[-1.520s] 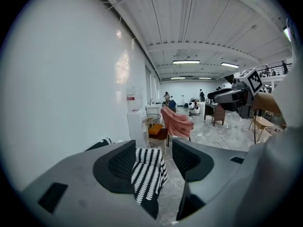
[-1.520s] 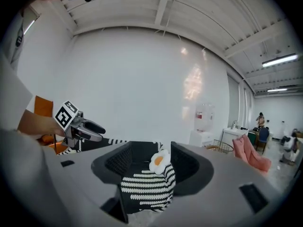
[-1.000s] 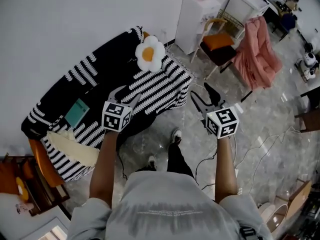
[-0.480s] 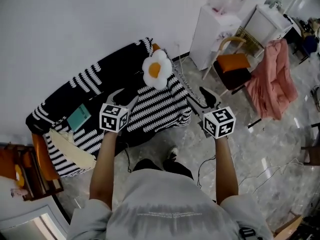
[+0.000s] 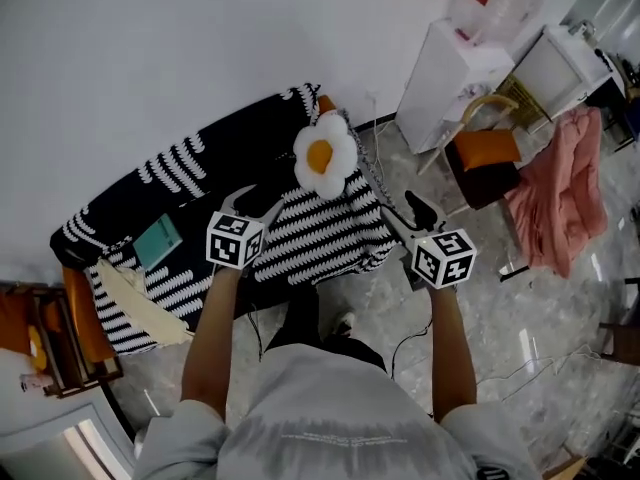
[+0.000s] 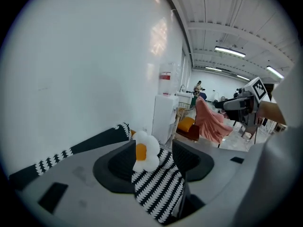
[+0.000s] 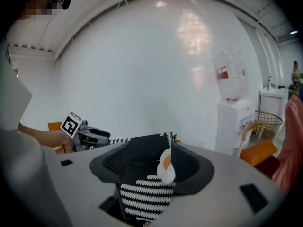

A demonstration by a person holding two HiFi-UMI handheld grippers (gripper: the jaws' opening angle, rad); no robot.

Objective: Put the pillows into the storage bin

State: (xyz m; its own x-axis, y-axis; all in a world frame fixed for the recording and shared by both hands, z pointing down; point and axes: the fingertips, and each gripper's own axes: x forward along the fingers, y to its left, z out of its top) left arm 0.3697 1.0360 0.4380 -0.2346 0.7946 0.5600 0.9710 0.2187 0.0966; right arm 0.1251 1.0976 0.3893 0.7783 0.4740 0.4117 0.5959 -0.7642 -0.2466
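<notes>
A fried-egg pillow [image 5: 325, 158], white with an orange centre, leans on the back of a sofa under a black-and-white striped cover [image 5: 320, 230]. A cream pillow [image 5: 135, 290] lies at the sofa's left end. My left gripper [image 5: 256, 201] hovers open over the seat, below and left of the egg pillow, holding nothing. My right gripper [image 5: 404, 211] is open and empty at the sofa's right corner. The left gripper view has the egg pillow [image 6: 144, 152] far off between the jaws of that gripper [image 6: 154, 157]. So does the right gripper view, with the pillow [image 7: 165, 167] ahead of that gripper [image 7: 144, 167].
A teal book [image 5: 158, 240] lies on the seat. To the right stand a white water dispenser [image 5: 452, 68], a chair with an orange cushion [image 5: 485, 156] and a pink cloth [image 5: 565, 203]. An orange chair [image 5: 80, 318] is by the sofa's left end. Cables cross the marble floor [image 5: 520, 338].
The person has stepped toward the sofa. Both grippers have moved forward and slightly down, nearer the striped seat and the egg pillow. Their jaws stay apart.
</notes>
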